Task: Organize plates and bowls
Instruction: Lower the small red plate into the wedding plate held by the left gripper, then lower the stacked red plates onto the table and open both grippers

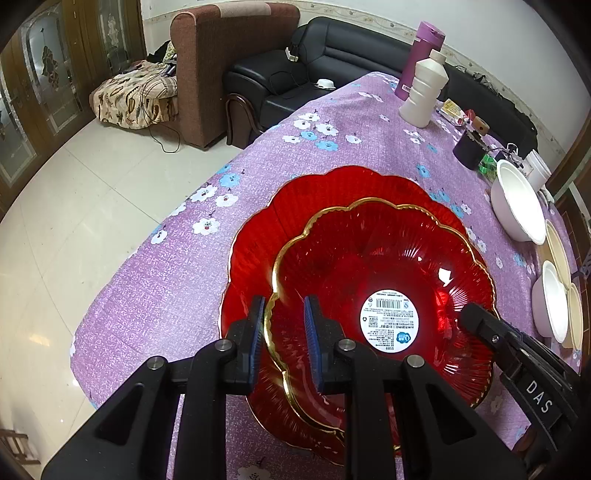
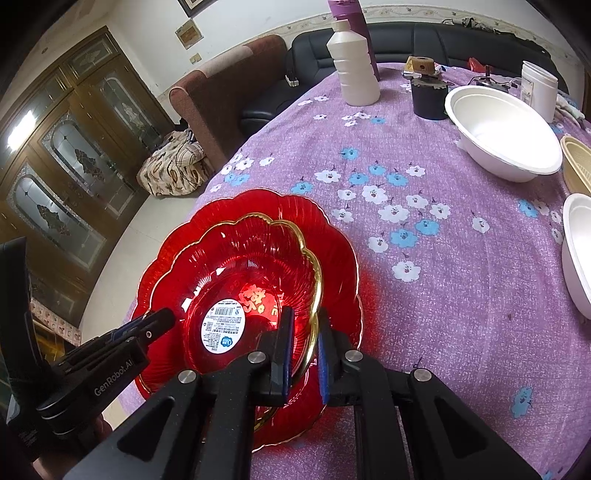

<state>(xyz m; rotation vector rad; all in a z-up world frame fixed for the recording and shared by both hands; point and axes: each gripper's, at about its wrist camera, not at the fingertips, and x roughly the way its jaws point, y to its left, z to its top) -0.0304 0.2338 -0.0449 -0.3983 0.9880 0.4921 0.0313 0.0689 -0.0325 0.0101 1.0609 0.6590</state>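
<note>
Two tools: each is seen straddling the gold rim of the smaller dish, on opposite sides.
Table [image 1: 280, 155]: covered by a purple cloth printed with white and blue flowers.
Large red scalloped glass plate [image 1: 317, 195]: laid flat on the cloth near the table edge.
Smaller red gold-rimmed glass dish [image 1: 388, 258]: nested on the large plate; a round white barcode sticker [image 1: 389, 322] is seen at its centre.
White paper bowl [image 2: 502, 133]: set well apart, farther back on the table.
White plastic bottle [image 2: 356, 66]: stood upright in front of a purple flask [image 2: 351, 11].
Left tool [image 1: 284, 339]: fingers apart, one either side of the dish rim, gap visible.
Right tool [image 2: 304, 354]: fingers apart around the opposite rim, not pressed shut.
</note>
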